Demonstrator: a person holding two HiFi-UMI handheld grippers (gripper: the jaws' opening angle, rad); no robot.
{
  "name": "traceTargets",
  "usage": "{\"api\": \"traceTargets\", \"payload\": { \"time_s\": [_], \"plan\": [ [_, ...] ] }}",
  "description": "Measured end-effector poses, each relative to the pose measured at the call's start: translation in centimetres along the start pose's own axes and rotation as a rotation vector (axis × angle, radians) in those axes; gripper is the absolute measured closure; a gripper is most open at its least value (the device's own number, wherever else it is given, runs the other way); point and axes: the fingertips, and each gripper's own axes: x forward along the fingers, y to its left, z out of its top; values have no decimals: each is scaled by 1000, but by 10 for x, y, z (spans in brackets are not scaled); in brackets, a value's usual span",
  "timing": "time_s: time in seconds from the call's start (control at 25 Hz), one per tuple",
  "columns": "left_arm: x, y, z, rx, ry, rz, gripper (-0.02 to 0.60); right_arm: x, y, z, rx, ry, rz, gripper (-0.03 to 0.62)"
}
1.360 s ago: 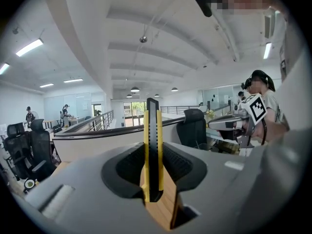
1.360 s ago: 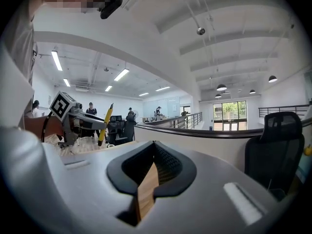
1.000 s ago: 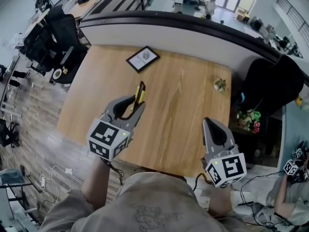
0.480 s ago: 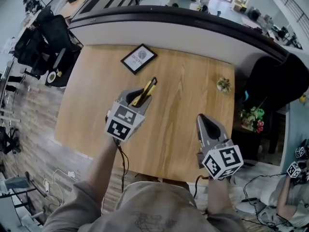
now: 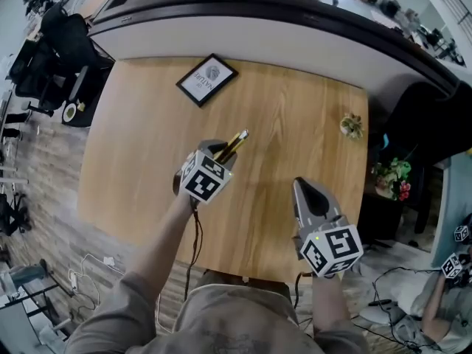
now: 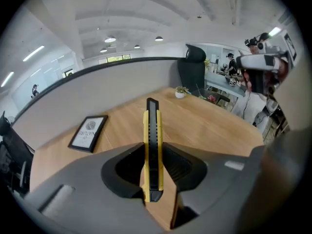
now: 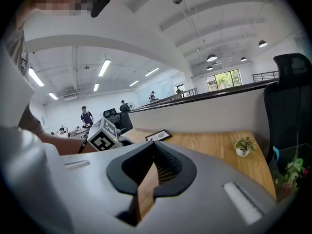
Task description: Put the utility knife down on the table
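You are holding the knife [image 6: 152,150] in your left gripper [image 5: 215,155] – its fingers [image 6: 183,162] are clamping the yellow-and-black handle edge-on, with the butt sitting low between them and the tip sticking out ahead. The knife is hanging over the middle of the worktop [image 5: 295,124], not lying on it, and is pointing toward the far side. Beyond its tip, a framed card [image 5: 206,79] is lying flat near the far left edge – a small potted plant [image 5: 352,125] is standing by the far right one. Your right gripper [image 5: 306,198] is hovering over the near right part, well apart from the knife, its fingers [image 7: 168,165] meeting at the tips on nothing.
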Motion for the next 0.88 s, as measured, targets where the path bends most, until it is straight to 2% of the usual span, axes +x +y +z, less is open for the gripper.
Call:
{"api": "traceTargets", "payload": {
  "time_s": [0.12,0.36,0.6,0.88],
  "plan": [
    [30,3,-25,-25,69,-31,471,14,-3,-13,5,33,1,583],
    [76,12,-84,51,255,-23,471,34,-4,-33,2,90,6,583],
    [91,7,-100,87,340,-71,466,43,-3,-43,16,113,19,583],
    [88,6,-108,126,362,-105,459,43,1,-45,15,115,24,583]
  ]
}}
